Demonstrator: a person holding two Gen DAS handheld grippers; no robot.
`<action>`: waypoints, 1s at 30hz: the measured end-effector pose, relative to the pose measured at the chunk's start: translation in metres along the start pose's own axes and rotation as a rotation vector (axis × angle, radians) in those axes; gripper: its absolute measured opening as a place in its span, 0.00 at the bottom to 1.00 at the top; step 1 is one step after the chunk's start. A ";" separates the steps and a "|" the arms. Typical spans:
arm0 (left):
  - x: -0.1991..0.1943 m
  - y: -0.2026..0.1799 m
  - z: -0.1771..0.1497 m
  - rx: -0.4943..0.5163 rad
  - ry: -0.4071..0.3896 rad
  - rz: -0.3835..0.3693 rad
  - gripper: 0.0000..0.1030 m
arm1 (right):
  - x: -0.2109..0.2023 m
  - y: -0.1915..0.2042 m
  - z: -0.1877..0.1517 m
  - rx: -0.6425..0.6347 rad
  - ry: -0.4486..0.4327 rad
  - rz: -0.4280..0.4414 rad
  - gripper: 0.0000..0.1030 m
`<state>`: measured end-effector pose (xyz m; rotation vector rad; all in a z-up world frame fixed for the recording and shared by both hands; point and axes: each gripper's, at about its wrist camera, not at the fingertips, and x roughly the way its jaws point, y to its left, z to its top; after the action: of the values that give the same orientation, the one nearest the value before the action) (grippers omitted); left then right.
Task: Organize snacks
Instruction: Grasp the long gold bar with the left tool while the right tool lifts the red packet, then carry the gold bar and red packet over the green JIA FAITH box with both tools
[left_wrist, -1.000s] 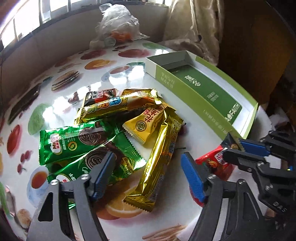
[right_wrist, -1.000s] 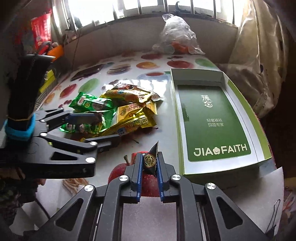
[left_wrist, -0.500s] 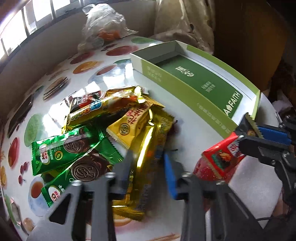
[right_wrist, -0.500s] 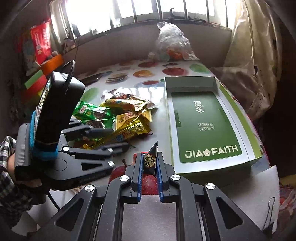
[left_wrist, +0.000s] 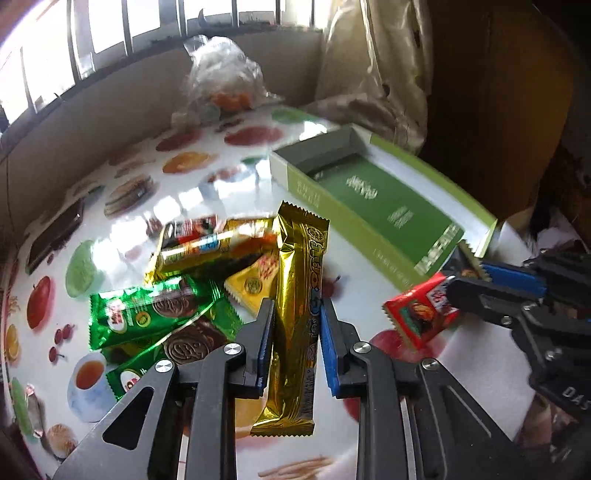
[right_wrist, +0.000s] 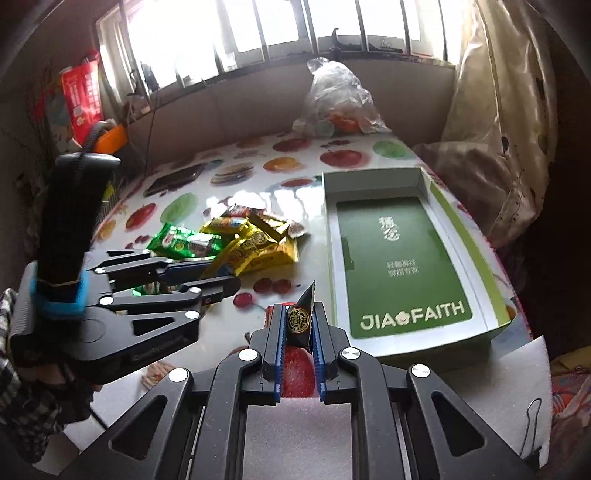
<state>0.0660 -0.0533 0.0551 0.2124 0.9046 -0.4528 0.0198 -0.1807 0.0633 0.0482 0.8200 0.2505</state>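
Fruit-print table (left_wrist: 192, 199): left gripper (left_wrist: 297, 319) clamps shiny gold bar (left_wrist: 295, 310), right gripper (right_wrist: 298, 325) red packet (left_wrist: 421, 315).

Blurred print on the green box (left_wrist: 373, 206) is perhaps unreadable.

Ahead of my right tool (right_wrist: 298, 328), bare tabletop (right_wrist: 314, 258) between snack pile (right_wrist: 243, 243), left, and green box (right_wrist: 402, 266), right.

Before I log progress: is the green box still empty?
Empty. The green box shows only its bare printed floor; both held snacks are outside it.
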 end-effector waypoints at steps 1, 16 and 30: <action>-0.003 -0.001 0.002 -0.008 -0.010 -0.004 0.24 | -0.003 -0.001 0.002 0.004 -0.009 0.002 0.13; -0.008 -0.052 0.040 -0.036 -0.095 -0.068 0.24 | -0.038 -0.064 0.024 0.117 -0.124 -0.101 0.13; 0.032 -0.080 0.066 -0.054 -0.048 -0.111 0.24 | -0.008 -0.116 0.024 0.182 -0.068 -0.158 0.13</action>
<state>0.0923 -0.1570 0.0703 0.1015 0.8831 -0.5335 0.0560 -0.2932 0.0694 0.1616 0.7732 0.0246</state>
